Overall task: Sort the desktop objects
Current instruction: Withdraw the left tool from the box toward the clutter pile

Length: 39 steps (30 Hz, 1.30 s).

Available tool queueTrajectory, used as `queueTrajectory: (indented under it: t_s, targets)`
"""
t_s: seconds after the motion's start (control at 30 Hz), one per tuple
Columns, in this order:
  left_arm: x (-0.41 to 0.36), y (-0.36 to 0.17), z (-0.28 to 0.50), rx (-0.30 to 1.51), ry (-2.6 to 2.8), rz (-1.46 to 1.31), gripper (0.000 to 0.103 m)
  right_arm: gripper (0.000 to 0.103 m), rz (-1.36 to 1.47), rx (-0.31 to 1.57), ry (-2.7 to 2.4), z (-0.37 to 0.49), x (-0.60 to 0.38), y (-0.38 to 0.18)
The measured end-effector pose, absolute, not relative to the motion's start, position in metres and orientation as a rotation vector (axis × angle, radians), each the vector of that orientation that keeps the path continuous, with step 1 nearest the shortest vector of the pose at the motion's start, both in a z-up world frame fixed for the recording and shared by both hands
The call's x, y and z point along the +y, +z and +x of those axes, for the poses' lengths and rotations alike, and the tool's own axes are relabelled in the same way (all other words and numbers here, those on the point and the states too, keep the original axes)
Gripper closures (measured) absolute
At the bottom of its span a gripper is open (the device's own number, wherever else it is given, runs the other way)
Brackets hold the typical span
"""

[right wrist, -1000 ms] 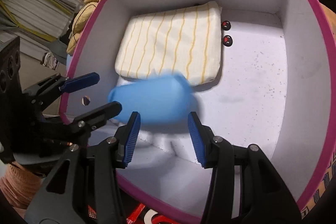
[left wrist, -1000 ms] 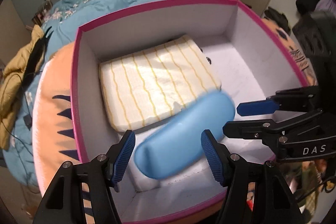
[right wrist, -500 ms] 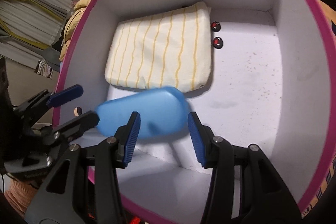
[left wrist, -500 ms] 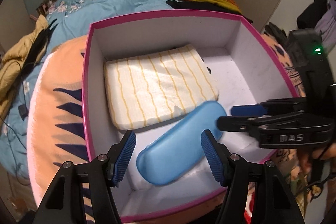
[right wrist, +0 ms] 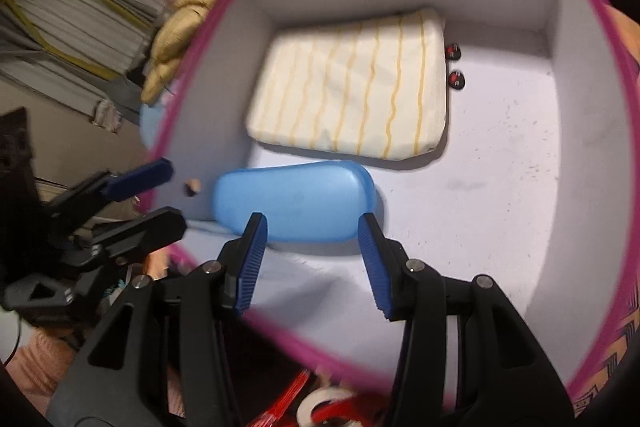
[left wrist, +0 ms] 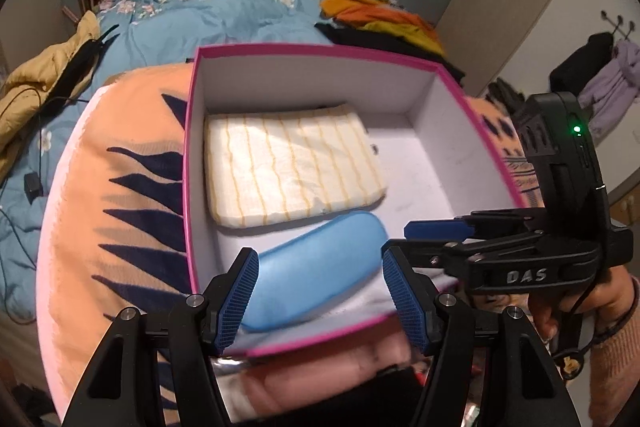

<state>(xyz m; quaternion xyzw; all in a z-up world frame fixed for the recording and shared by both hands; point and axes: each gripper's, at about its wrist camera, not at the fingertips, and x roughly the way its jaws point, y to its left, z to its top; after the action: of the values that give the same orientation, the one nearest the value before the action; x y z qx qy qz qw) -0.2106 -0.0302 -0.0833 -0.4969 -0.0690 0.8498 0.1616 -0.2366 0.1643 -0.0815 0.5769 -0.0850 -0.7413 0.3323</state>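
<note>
In the left wrist view, the pink-rimmed box [left wrist: 192,155] fills the centre, resting on an orange patterned cushion [left wrist: 120,195] at nine o'clock. Inside, a yellow-striped pouch [left wrist: 292,171] lies toward the far-left corner at eleven o'clock. The blue case [left wrist: 316,267] sits on the box floor at six o'clock, just in front of the pouch and close to it. The left gripper [left wrist: 320,291] hangs at the near rim, jaws spread wide and gripping nothing. At three o'clock the right gripper [left wrist: 420,239] reaches in from the side, likewise released.

From the right wrist view, two small dark round items [right wrist: 454,65] lie beside the pouch at one o'clock; what they are is hard to tell.

The case looks delivered, so the step in hand seems to be clearing out. Done well, both grippers would lift straight up and back over the near rim with jaws kept apart, so no finger clips the case or drags the box wall.
</note>
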Motion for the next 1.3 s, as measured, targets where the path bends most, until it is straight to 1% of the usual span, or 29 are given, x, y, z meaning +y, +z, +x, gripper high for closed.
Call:
queueTrajectory:
  t_s: [0.1,0.23,0.3,0.43,0.53,0.67,0.77,0.9,0.93,1.0,1.07,1.13,1.2,1.3]
  targets:
    - [-0.027,-0.072,-0.194,-0.235,2.418,-1.364,0.032,0.051,1.428,-0.278,-1.957,-0.218,0.187,-0.057]
    - [-0.013,-0.061,-0.169,-0.247,2.384,-1.317,0.031,0.049,1.335,-0.355,-1.98,-0.189,0.217,-0.031]
    - [-0.004,-0.058,-0.158,-0.228,2.358,-1.304,0.031,0.046,1.296,-0.399,-1.99,-0.171,0.235,-0.02]
    - [0.022,-0.059,-0.133,-0.194,2.276,-1.3,0.03,0.046,1.25,-0.471,-2.006,-0.136,0.264,-0.009]
    - [0.043,-0.063,-0.118,-0.158,2.217,-1.309,0.03,0.046,1.274,-0.477,-2.046,-0.103,0.284,-0.015]
    - [0.066,-0.067,-0.103,-0.118,2.15,-1.324,0.03,0.046,1.371,-0.482,-2.076,-0.066,0.302,-0.036]
    - [0.082,-0.069,-0.094,-0.084,2.113,-1.331,0.03,0.046,1.446,-0.471,-2.079,-0.04,0.308,-0.055]
    - [0.098,-0.069,-0.085,-0.048,2.078,-1.333,0.03,0.046,1.478,-0.454,-2.084,-0.012,0.309,-0.067]
    - [0.102,-0.068,-0.083,-0.035,2.069,-1.332,0.03,0.047,1.473,-0.451,-2.086,-0.007,0.308,-0.067]
    - [0.107,-0.069,-0.081,-0.024,2.057,-1.336,0.03,0.054,1.469,-0.415,-2.093,0.0,0.302,-0.068]
    - [0.111,-0.069,-0.079,-0.015,2.044,-1.34,0.03,0.054,1.478,-0.34,-2.114,0.006,0.294,-0.071]
    - [0.115,-0.069,-0.078,-0.007,2.037,-1.342,0.03,0.059,1.493,-0.286,-2.13,0.011,0.289,-0.077]
    - [0.118,-0.07,-0.078,-0.003,2.028,-1.349,0.03,0.087,1.506,-0.234,-2.136,0.014,0.284,-0.084]
    - [0.122,-0.073,-0.077,0.004,2.016,-1.359,0.03,0.089,1.491,-0.14,-2.138,0.022,0.28,-0.086]
